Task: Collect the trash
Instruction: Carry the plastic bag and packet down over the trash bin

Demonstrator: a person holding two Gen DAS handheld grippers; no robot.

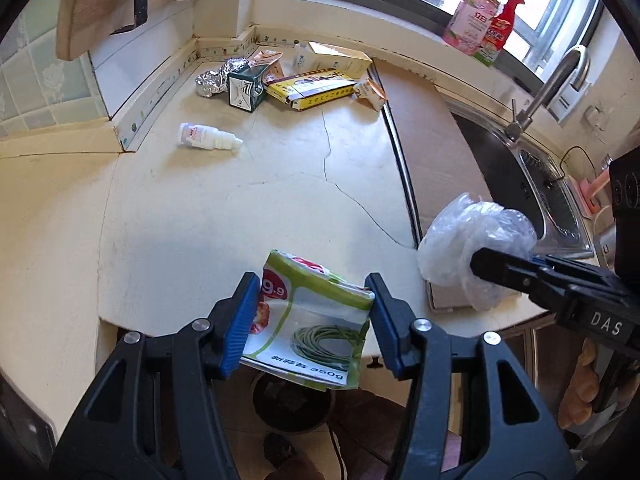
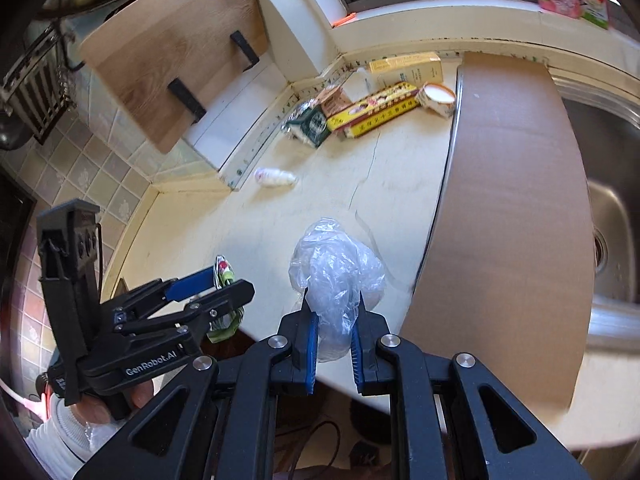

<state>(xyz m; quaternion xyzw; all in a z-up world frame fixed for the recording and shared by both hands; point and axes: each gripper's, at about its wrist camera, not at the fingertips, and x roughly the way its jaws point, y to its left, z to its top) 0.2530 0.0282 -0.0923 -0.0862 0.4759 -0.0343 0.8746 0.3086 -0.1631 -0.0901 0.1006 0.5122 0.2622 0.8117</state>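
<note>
Green packet (image 1: 310, 320) clamped in left hand-held gripper (image 1: 312, 320); right hand-held gripper (image 2: 335, 344) pinches plastic bag (image 2: 336, 272).

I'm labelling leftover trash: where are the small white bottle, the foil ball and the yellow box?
small white bottle (image 1: 208, 137), left wrist view, on its body.
foil ball (image 1: 212, 82), left wrist view, on its crumpled middle.
yellow box (image 1: 310, 90), left wrist view, on its top face.

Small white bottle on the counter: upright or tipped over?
Tipped over. The white bottle lies on its side on the counter, nozzle pointing toward the sink.
</note>
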